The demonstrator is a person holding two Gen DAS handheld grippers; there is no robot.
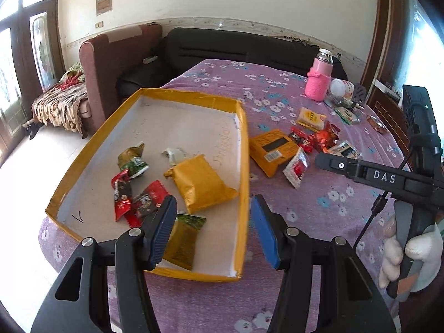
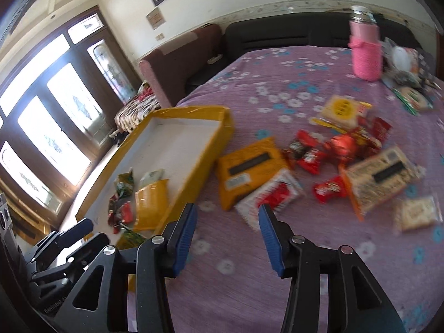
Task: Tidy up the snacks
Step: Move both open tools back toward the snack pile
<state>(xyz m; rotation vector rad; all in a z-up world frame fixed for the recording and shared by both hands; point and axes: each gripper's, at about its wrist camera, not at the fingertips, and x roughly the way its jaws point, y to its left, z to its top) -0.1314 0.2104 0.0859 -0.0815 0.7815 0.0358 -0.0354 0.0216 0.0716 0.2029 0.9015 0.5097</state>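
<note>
Left wrist view: the left gripper (image 1: 213, 211) hangs with its blue-padded jaws spread and nothing between them, straddling the near right wall of the yellow cardboard tray (image 1: 244, 166). The tray lies on a purple floral tablecloth (image 1: 319, 216). Inside the tray, a yellow snack packet (image 1: 201, 184) sits toward its right wall, a green-and-gold packet (image 1: 132, 159) lies toward its left side, a pale crumpled wrapper (image 1: 174, 154) is just behind the yellow packet, and several red candy wrappers (image 1: 133, 199) cluster at the near left. Another green-and-gold sachet (image 1: 184, 240) lies in the near corner, partly behind the left finger. Outside the tray, just to the right of it, lie an orange packet (image 1: 273, 149), a white-and-red sachet (image 1: 297, 168) and a heap of red wrapped sweets (image 1: 316, 138). Far beyond the tray to the right stands a pink flask (image 1: 319, 79). The right gripper's black body (image 1: 374, 176) reaches in from the right edge, held by a white-gloved hand (image 1: 421, 252).

Right wrist view (blurred): the right gripper (image 2: 227, 236) is released, jaws apart and empty, above the cloth just right of the tray (image 2: 211, 149). Right of the tray lie the orange packet (image 2: 249, 169), the white-and-red sachet (image 2: 270, 197), red sweets (image 2: 308, 152), a beige cracker pack (image 2: 380, 177) and a yellow-labelled pack (image 2: 340, 109). The left gripper (image 2: 66, 238) shows at the tray's near corner.
</note>
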